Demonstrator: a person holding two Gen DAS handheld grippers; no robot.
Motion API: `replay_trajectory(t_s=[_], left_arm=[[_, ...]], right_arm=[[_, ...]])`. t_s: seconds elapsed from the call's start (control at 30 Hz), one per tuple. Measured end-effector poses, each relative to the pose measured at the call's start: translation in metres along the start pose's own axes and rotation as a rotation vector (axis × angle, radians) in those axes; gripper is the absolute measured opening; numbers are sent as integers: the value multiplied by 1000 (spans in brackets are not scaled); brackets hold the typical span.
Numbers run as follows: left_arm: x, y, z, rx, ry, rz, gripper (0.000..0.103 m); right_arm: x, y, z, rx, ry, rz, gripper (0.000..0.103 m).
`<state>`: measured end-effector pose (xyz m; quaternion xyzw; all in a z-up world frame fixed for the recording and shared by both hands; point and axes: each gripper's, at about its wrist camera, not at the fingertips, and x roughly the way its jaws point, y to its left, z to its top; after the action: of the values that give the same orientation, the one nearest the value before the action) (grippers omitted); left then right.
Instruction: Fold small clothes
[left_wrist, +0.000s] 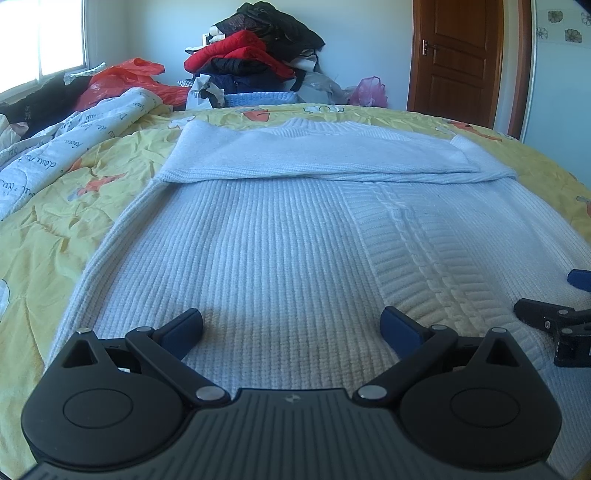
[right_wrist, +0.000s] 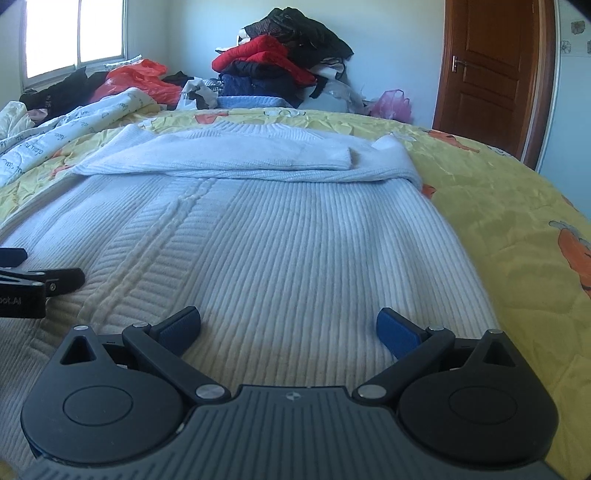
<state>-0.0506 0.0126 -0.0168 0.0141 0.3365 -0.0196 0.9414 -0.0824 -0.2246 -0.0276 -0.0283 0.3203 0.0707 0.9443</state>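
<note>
left gripper (left_wrist: 291, 325): jaws released, low over near hem of white knit sweater (left_wrist: 280, 236) | right gripper (right_wrist: 288, 325): jaws released, same hem, beside left | sweater: flat mid-bed, sleeves folded across chest | bed (right_wrist: 517, 206): yellow cartoon quilt | text: "oot.AI" partly legible on left gripper body | clothes pile (left_wrist: 255, 55) beyond far edge
</note>
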Motion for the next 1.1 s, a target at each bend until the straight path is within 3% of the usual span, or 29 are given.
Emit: replay_trajectory(t_s=[1.1], left_arm=[[-14, 2, -8, 40, 3, 7, 103]], right_arm=[[-29, -1, -16, -39, 18, 30, 102]])
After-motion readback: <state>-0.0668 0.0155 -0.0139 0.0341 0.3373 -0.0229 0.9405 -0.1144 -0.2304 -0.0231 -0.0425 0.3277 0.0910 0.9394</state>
